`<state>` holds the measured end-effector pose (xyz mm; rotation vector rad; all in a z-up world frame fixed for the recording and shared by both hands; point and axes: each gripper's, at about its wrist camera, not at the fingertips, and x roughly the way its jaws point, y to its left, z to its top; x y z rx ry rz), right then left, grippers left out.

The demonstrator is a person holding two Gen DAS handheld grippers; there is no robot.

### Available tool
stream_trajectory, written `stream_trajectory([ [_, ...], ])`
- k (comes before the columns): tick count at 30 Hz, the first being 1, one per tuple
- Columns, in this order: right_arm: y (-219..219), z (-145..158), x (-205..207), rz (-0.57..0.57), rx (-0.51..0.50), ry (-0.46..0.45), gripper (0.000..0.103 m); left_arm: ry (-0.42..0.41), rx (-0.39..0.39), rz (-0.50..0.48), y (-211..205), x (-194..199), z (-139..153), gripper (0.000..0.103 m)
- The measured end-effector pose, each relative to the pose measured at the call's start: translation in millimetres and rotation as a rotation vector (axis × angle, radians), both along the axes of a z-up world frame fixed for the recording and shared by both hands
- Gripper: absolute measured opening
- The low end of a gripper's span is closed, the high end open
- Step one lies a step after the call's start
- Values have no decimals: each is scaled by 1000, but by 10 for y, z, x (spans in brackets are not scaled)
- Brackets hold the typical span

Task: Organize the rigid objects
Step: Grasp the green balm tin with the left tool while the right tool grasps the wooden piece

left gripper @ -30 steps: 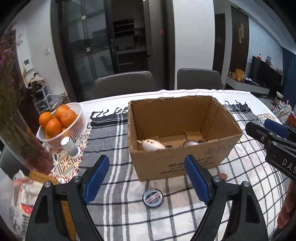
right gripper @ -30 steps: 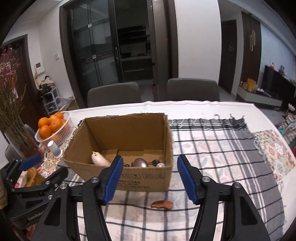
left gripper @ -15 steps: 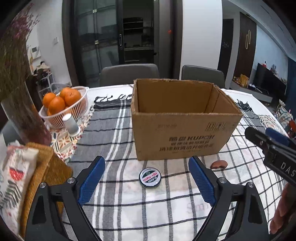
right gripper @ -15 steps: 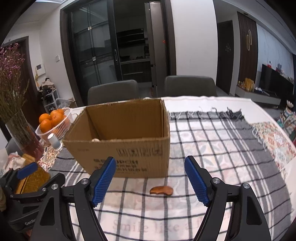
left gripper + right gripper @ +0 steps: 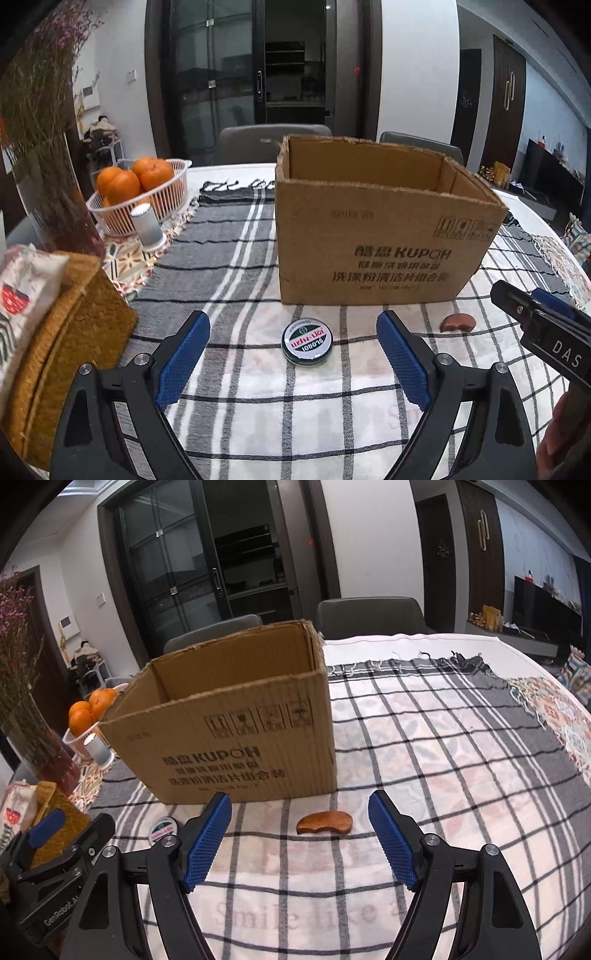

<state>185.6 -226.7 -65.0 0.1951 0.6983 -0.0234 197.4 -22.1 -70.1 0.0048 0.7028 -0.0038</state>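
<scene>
An open cardboard box (image 5: 384, 236) stands on the checked cloth; it also shows in the right wrist view (image 5: 236, 723). Its inside is hidden from here. A small round green tin (image 5: 307, 341) lies in front of the box, between the open jaws of my left gripper (image 5: 293, 354). The tin also shows in the right wrist view (image 5: 162, 829). A brown kidney-shaped wooden piece (image 5: 324, 822) lies on the cloth between the open jaws of my right gripper (image 5: 299, 834); it also shows in the left wrist view (image 5: 457, 322). Both grippers are low over the table and empty.
A white basket of oranges (image 5: 140, 195) and a small white cylinder (image 5: 147, 227) stand at the left. A vase of dried flowers (image 5: 55, 206) and a woven mat with a printed cloth (image 5: 55, 332) are nearer left. Chairs stand behind the table.
Both grippers have come down and closer to the table, so the box's inside has dropped out of sight. The tin and wooden piece now sit between the jaws.
</scene>
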Motion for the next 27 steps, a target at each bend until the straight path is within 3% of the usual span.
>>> stream_trajectory([
  [27,-68,-774,517,-35,-28,197,77,203,3,27,3,552,-742,92],
])
